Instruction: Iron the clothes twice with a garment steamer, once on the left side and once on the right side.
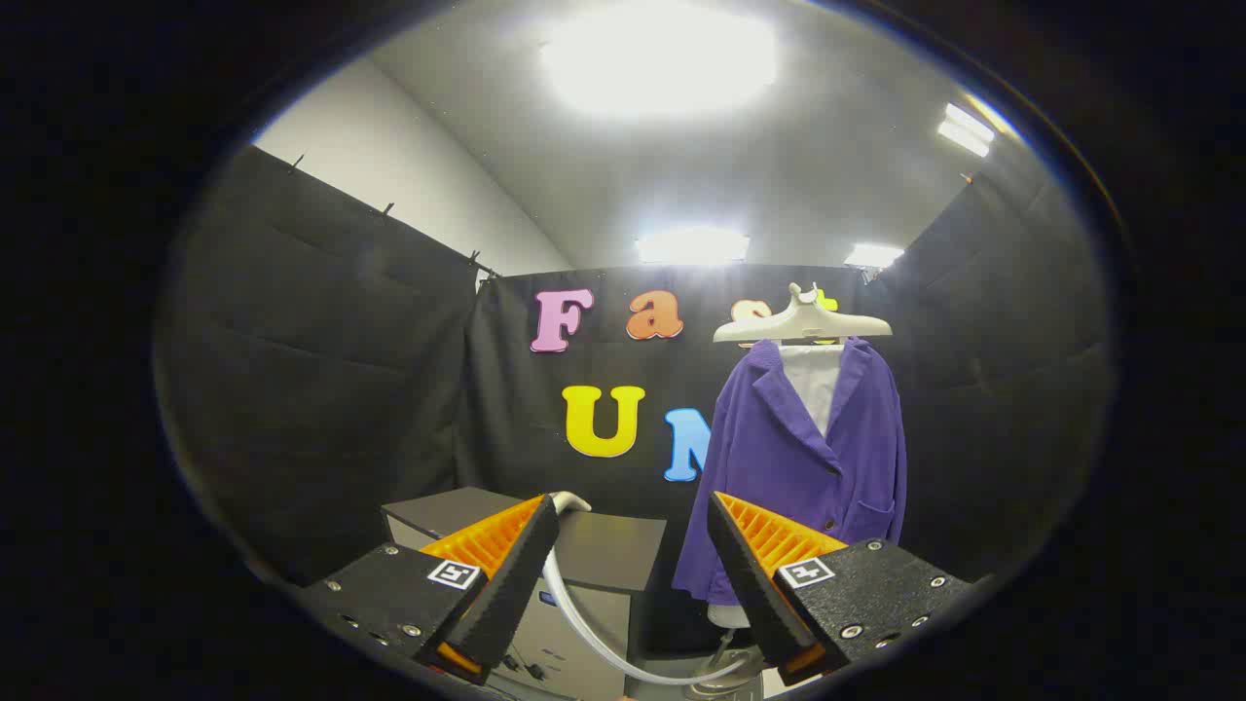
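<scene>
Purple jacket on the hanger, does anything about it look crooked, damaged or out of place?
Nothing stands out. The purple jacket hangs straight on its pale hanger over a white shirt, beyond the open gripper. A white hose curves loosely past the grey cabinet.

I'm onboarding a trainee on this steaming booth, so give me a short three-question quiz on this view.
1. True or false: the tool is shut on the white hose.
2. The purple jacket hangs: A) on a pale hanger, B) over the grey cabinet, C) between the fingers.
3. Fill in: under the jacket's collar shows a ____ garment.

Key: 1 false, the fingers stand apart, holding nothing. 2 A. 3 white.
</scene>
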Available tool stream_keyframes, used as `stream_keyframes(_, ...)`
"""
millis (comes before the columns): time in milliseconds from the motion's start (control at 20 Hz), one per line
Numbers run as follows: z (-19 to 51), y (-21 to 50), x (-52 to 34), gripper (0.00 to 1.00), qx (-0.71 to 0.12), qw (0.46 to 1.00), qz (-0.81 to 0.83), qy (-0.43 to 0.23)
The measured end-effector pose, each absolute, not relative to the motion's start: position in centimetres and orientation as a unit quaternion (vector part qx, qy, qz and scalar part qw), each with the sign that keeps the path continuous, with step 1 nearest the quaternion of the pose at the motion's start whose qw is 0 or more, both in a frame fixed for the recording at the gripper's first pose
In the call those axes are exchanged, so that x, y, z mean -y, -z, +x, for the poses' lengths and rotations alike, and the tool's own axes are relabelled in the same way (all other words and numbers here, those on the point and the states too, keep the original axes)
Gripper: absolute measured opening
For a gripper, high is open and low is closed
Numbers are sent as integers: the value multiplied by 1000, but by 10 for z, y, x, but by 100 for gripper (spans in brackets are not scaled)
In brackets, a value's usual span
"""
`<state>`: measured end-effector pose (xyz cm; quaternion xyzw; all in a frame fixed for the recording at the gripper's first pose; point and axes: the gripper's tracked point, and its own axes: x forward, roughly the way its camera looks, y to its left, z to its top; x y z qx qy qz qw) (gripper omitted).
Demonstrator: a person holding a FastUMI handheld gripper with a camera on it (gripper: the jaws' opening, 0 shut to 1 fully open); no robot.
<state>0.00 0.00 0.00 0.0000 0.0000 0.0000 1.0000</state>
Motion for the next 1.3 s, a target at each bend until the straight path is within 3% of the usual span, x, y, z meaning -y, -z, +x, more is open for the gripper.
stream_keyframes(300, 43, 18, 12, 95, -20, 999, 24, 26)
stream_keyframes(450, 60, 26, 32, 95, -25, 997, 14, 72)
stream_keyframes(900, 95, 48, 6, 95, -39, 994, -9, 105)
stream_keyframes(1300, 89, 74, -7, 95, -67, 995, -8, 74)
